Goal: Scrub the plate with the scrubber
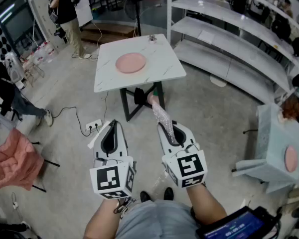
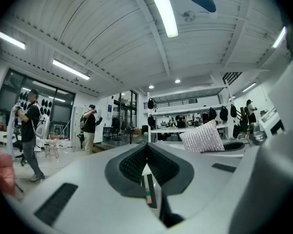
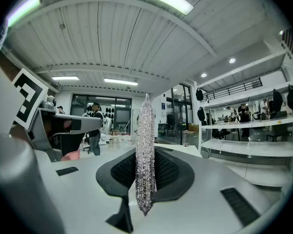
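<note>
A pink plate (image 1: 130,62) lies on a white marble-look table (image 1: 159,71) some way ahead of me. Both grippers are held level over the floor, short of the table. My right gripper (image 1: 165,127) is shut on a silvery mesh scrubber (image 1: 160,114) that sticks out forward past the jaws. In the right gripper view the scrubber (image 3: 145,130) stands upright, pinched between the dark pads of the right gripper (image 3: 145,156). My left gripper (image 1: 111,125) is shut with nothing in it; its pads meet in the left gripper (image 2: 147,149) view, where the scrubber (image 2: 202,136) shows to the right.
Long white shelves (image 1: 229,39) run along the right. A second small table (image 1: 274,153) with a pink plate (image 1: 290,158) stands at right. A power strip (image 1: 93,126) and cable lie on the floor. A pink-draped chair (image 1: 12,158) is at left. A person (image 1: 66,14) stands far back.
</note>
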`<action>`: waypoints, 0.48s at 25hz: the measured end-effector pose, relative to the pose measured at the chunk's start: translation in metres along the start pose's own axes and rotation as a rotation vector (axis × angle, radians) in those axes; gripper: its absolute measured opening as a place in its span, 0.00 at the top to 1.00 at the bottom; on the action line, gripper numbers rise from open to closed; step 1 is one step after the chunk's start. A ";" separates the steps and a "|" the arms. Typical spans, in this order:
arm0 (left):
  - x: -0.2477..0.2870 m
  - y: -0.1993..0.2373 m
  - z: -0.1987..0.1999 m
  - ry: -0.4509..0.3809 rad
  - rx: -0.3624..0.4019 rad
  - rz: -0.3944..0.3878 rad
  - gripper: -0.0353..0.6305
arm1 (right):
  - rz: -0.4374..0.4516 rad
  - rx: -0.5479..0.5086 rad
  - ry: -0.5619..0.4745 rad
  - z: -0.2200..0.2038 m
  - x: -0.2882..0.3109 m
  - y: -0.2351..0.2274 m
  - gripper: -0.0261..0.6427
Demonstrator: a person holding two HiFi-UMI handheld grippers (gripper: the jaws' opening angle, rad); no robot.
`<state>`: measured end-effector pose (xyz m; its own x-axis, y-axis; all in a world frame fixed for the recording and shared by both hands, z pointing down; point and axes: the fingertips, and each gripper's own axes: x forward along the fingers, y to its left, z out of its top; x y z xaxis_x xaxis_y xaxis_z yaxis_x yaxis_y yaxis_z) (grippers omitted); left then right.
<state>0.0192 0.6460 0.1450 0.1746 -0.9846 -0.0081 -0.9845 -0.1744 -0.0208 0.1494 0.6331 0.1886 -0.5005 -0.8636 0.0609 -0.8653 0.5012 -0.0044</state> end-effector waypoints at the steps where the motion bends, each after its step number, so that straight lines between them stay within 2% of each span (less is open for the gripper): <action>1: 0.001 -0.001 -0.001 0.002 -0.001 0.000 0.94 | 0.000 -0.001 0.003 -0.001 0.000 -0.002 0.85; 12: 0.006 -0.028 -0.014 0.019 -0.007 0.011 0.94 | 0.020 0.018 0.015 -0.013 -0.011 -0.031 0.85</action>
<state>0.0478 0.6444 0.1600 0.1629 -0.9866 0.0104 -0.9865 -0.1631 -0.0137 0.1824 0.6279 0.2008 -0.5176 -0.8523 0.0761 -0.8554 0.5173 -0.0240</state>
